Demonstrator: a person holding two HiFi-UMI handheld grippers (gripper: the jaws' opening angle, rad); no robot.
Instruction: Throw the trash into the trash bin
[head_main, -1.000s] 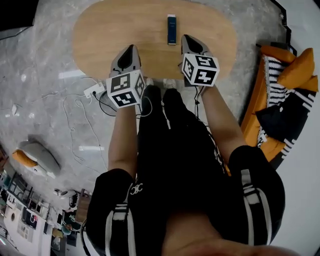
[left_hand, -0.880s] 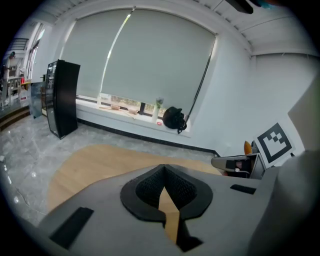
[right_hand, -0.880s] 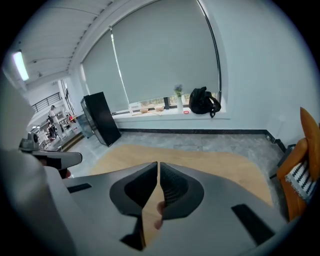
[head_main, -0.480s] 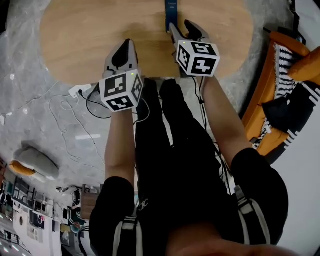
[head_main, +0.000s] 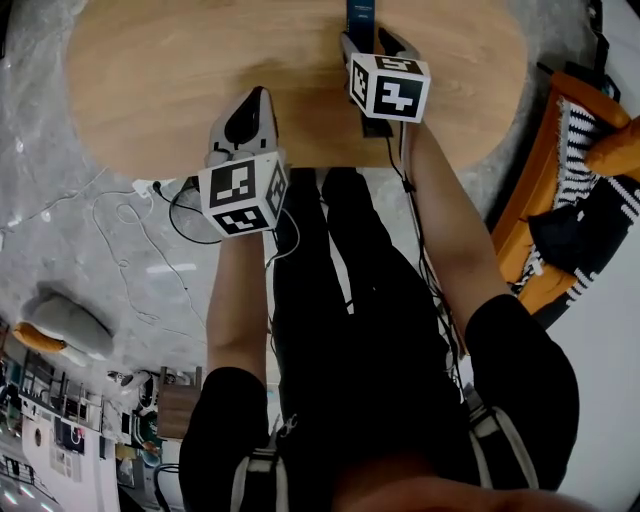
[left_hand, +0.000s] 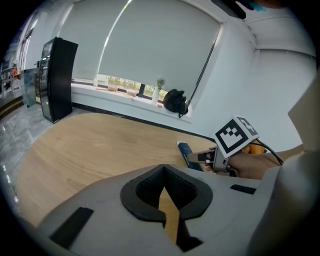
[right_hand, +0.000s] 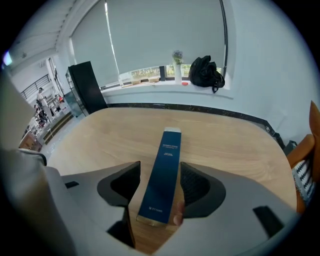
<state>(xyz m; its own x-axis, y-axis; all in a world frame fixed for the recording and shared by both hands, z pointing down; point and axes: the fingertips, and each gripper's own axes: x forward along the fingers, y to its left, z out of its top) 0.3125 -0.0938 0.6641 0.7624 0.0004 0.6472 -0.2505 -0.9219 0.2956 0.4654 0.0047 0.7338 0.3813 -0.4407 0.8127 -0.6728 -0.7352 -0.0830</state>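
Observation:
A long dark blue box (head_main: 360, 12) lies flat on the oval wooden table (head_main: 150, 80), near its far side. My right gripper (head_main: 372, 42) has come down over the near end of the box (right_hand: 162, 175), and its jaws are opening. The box lies between them on the wood with a gap at the left pad. My left gripper (head_main: 252, 100) hovers over the table's near edge, left of the box, shut on nothing; its tips (left_hand: 162, 169) meet. The left gripper view shows the box (left_hand: 188, 155) and the right gripper (left_hand: 207, 157) off to the right.
An orange chair with a striped cushion (head_main: 580, 180) stands right of the table. A power strip with cables (head_main: 150, 190) lies on the grey floor at the left. The person's black-clad legs (head_main: 360, 300) fill the middle. A black bag (right_hand: 205, 72) sits on the windowsill.
Both grippers have come down toward the table. The right gripper's jaws have spread apart and moved forward around the near end of the blue box.

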